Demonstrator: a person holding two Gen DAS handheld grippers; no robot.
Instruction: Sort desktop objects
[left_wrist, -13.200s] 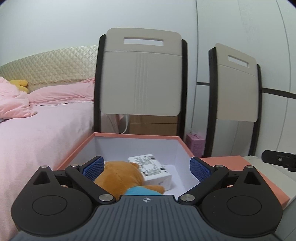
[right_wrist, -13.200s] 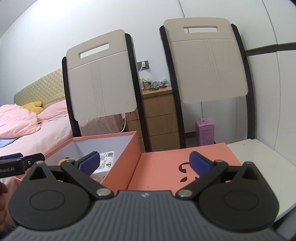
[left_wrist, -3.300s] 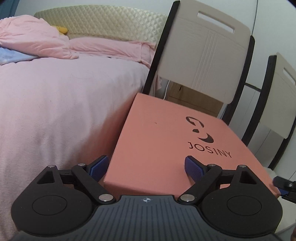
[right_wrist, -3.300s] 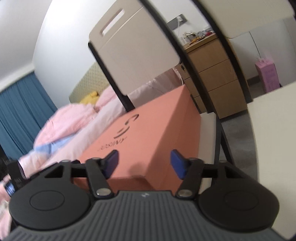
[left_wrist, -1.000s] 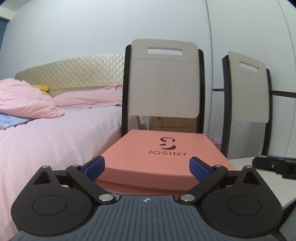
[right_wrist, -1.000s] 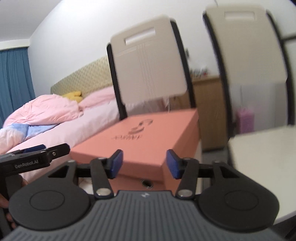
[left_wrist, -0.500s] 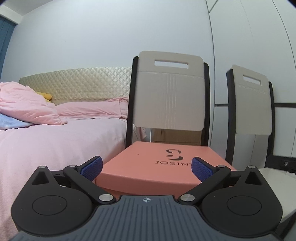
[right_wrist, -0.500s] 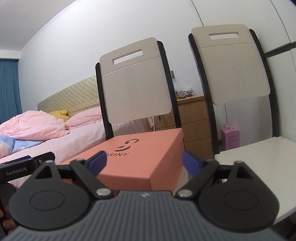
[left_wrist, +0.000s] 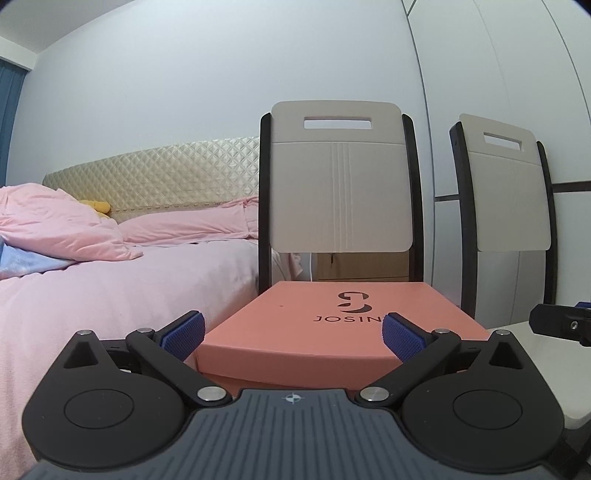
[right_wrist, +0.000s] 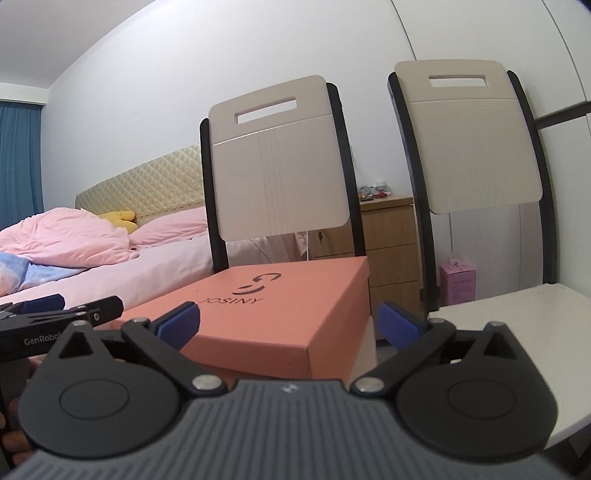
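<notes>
Sorting is judged nearly finished, since the salmon-pink lidded cardboard box (left_wrist: 332, 325) is seen closed on the white table (right_wrist: 517, 314), while the left gripper (left_wrist: 291, 332) and right gripper (right_wrist: 286, 323) are held wide apart, empty.

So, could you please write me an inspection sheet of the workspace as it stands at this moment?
Surface: white tabletop, bare where visible.
Job's things: salmon-pink cardboard JOSINY box, lid on; contents hidden.
Clutter: small pink carton on the floor; small items on the wooden drawer unit, too small to identify.
Grippers: left gripper jaws wide apart, holding nothing; right gripper the same.
Cables: thin white cord hanging behind the chair.
Surroundings: two beige chair backs with black frames, bed with pink bedding, quilted headboard, blue curtain.
</notes>
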